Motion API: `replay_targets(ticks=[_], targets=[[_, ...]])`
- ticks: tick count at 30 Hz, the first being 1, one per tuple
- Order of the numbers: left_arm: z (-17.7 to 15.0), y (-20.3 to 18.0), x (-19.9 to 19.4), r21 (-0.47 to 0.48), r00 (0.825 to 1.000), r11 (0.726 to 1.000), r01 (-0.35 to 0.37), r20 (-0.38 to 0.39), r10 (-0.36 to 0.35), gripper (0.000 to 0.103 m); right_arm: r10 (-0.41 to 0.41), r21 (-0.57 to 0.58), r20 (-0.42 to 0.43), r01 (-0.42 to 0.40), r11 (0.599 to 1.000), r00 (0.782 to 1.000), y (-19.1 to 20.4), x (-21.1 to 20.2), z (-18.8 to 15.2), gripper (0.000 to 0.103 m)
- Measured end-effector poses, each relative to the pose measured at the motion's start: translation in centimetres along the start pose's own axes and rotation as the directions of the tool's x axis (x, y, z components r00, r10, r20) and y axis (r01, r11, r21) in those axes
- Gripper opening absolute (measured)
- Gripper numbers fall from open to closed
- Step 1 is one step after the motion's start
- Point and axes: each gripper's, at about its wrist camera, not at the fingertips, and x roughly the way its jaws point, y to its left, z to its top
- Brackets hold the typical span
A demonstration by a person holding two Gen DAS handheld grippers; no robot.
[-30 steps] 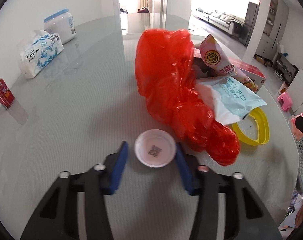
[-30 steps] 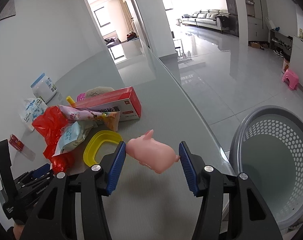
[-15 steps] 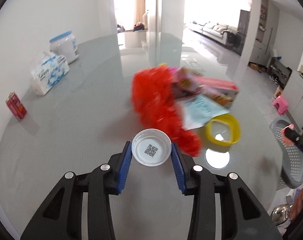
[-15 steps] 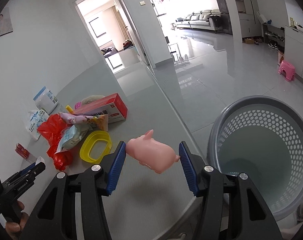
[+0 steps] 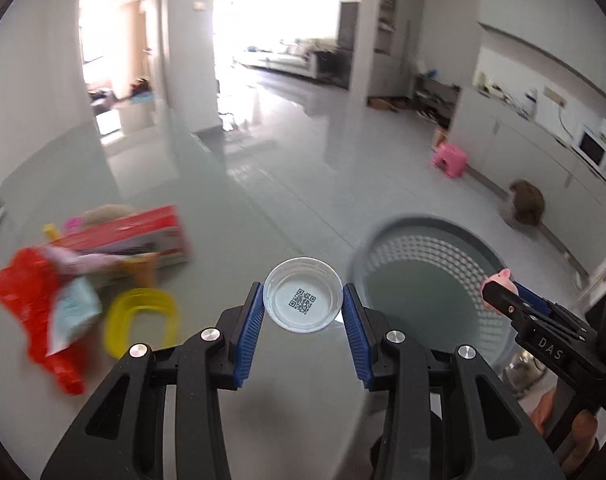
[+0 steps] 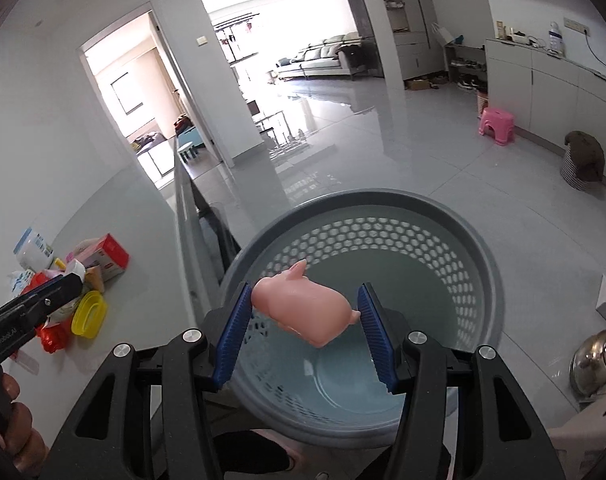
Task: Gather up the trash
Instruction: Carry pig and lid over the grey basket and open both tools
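The right hand-held gripper (image 6: 305,322) is clamped on a pink pig toy (image 6: 303,308), its blue pads pressing on the snout end and the tail end, and it hangs directly above the open mouth of the grey perforated basket (image 6: 479,248) that stands on the floor beside the counter (image 6: 135,208). The left hand-held gripper (image 5: 303,312) is closed on a small clear plastic cup (image 5: 303,300) with a printed code on its base, gripped across its rim; in the left wrist view the cup sits over the counter's edge, just short of the basket rim, not yet above the opening. The rest of the trash, a red plastic bag (image 5: 27,300), a red box (image 5: 143,232), a yellow ring (image 5: 143,320) and some wrappers, lies in a heap on the counter, well apart from both hands. The pig looks ready to drop, though it is held only by its ends and, being rounded, could twist out sideways on release. The greater risk seems to be the cup: let go from here, it would likely land on the counter or strike the rim and bounce to the floor. The two hand-held grippers are also near each other over the basket, so one could knock the other.
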Motion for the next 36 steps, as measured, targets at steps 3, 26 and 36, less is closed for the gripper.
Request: replay_targets(ticks=[3, 26, 36], targets=[[0.8, -2.7, 2.4, 0.045, 0.999, 0.998, 0.032, -0.031, -0.030, 0.039, -0.021, 0.021, -0.007, 0.021, 1.000, 1.000, -2.1, 0.1, 0.3, 0.053], [0.8, -10.0, 10.5, 0.147, 0.979, 0.983, 0.109, -0.185, -0.081, 0.042, -0.021, 0.055, -0.144, 0.030, 0.998, 0.989, -6.9, 4.1, -0.3, 0.053], [0.5, -9.4, 10.2, 0.133, 0.980, 0.987, 0.094, -0.188, -0.068, 0.062, -0.011, 0.058, -0.097, 0.017, 0.998, 0.995, -7.3, 2.8, -0.2, 0.074]])
